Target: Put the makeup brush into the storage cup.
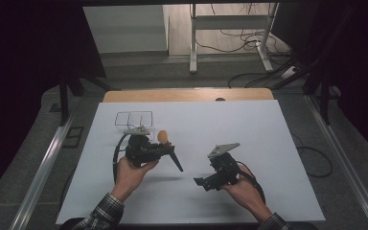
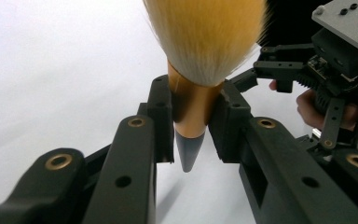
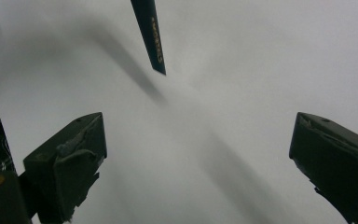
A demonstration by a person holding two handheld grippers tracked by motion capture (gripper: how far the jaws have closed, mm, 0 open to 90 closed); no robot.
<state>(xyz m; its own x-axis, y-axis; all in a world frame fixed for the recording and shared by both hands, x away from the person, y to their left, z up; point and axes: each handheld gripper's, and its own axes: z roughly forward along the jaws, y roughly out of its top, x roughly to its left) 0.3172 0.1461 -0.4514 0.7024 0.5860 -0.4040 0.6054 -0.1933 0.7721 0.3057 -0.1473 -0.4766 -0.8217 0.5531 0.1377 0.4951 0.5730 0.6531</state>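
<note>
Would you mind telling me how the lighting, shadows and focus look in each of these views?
High view: dim, dark surroundings, the white table evenly lit, soft shadows under both hands. Left gripper view: the makeup brush is close and its bristles soft, the table behind glares white. Right gripper view: grey and murky, a blurred shadow trails from the brush's handle tip.

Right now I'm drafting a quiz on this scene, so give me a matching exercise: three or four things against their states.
1. left gripper
2. right gripper
3. makeup brush with orange bristles and copper ferrule
4. clear wire-edged box

a. stands on the white table sheet, beyond the left hand
b. jaws wide apart, nothing between
c. clamped at its ferrule
d. shut on the brush

Pairs: 1-d, 2-b, 3-c, 4-a
</note>
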